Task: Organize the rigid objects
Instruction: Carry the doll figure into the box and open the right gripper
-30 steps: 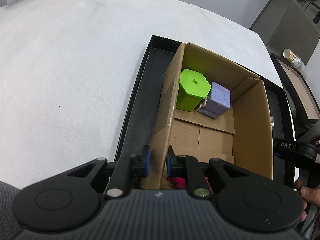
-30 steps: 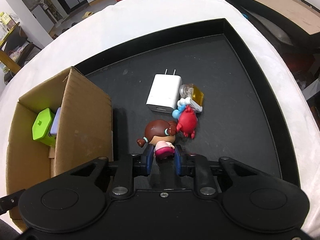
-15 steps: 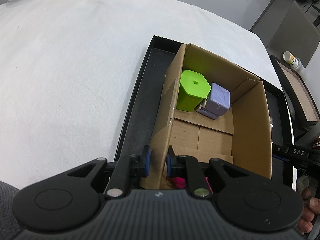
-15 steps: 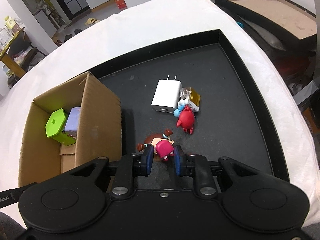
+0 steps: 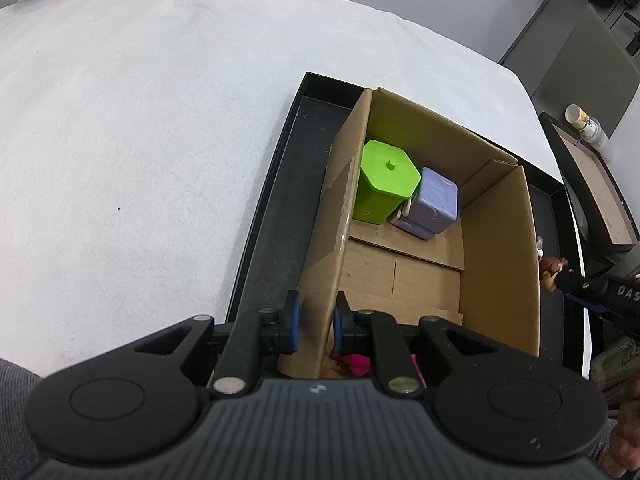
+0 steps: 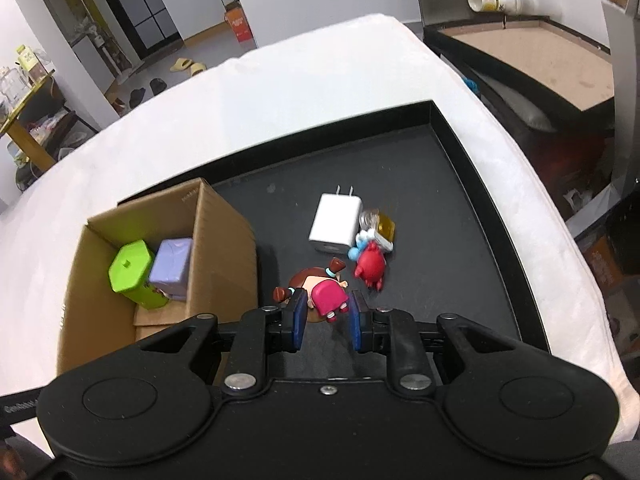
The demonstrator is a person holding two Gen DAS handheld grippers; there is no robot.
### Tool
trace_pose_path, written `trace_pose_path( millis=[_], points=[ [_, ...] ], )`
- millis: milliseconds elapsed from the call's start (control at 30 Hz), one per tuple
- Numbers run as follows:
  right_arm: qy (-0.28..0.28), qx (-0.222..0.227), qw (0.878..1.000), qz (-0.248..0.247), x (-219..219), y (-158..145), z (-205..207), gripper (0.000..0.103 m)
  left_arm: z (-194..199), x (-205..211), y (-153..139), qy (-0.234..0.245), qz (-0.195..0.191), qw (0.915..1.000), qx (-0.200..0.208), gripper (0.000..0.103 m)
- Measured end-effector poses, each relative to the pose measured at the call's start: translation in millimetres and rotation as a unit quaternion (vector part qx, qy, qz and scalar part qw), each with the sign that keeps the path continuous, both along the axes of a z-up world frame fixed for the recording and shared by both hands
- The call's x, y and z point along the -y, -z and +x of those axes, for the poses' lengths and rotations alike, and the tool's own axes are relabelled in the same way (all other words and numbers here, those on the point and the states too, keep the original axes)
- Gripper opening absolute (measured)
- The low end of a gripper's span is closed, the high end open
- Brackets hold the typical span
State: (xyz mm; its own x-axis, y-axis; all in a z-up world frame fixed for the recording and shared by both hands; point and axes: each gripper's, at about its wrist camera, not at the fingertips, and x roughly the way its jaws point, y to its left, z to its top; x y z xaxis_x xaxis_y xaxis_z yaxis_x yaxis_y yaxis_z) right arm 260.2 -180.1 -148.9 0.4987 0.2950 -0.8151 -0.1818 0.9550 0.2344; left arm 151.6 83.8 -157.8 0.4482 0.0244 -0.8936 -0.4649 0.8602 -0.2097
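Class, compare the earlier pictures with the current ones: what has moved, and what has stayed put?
The right hand-held gripper, shut on the doll figurine, has lifted it off the black tray. The left hand-held gripper still clamps the cardboard box wall. The white charger, red toy, green container and purple cube stayed put.

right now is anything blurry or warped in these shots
Left wrist view: sharp throughout, fisheye bows the white table edge and the black tray. Right wrist view: the doll in the tool is crisp, the paper cups at the top smear, and the tray rim curves.
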Motion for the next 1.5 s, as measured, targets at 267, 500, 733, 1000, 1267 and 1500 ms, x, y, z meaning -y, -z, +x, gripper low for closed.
trace_pose_path(
  millis=[267, 500, 733, 1000, 1267, 1500],
  points=[
    [-0.004, 0.024, 1.0, 0.013, -5.5, -21.8, 0.3, 0.022, 0.9, -0.8, -1.2, -0.008, -0.007, 0.9999, -0.007, 0.015],
    [-0.015, 0.044, 0.998, 0.036, -13.1, -43.9, 0.2, 0.022, 0.9, -1.3, -2.7, -0.015, -0.009, 0.9998, -0.007, 0.015],
    [-0.04, 0.059, 0.996, 0.05, -31.5, -60.2, 0.5, 0.022, -2.7, -3.6, -5.6, -0.018, -0.013, 0.9998, 0.0, 0.015],
    [-0.066, 0.061, 0.995, 0.048, -54.7, -62.8, -1.8, 0.022, -6.0, -6.7, -6.6, -0.017, -0.019, 0.9997, 0.004, 0.015],
    [-0.086, 0.059, 0.994, 0.013, -78.7, -53.1, -1.0, 0.022, -8.3, -9.6, -6.0, -0.016, -0.027, 0.9995, 0.01, 0.015],
    [-0.106, 0.06, 0.992, -0.023, -101.5, -43.9, 5.5, 0.022, -9.3, -11.7, -5.6, -0.014, -0.033, 0.9993, 0.013, 0.016]
  ],
)
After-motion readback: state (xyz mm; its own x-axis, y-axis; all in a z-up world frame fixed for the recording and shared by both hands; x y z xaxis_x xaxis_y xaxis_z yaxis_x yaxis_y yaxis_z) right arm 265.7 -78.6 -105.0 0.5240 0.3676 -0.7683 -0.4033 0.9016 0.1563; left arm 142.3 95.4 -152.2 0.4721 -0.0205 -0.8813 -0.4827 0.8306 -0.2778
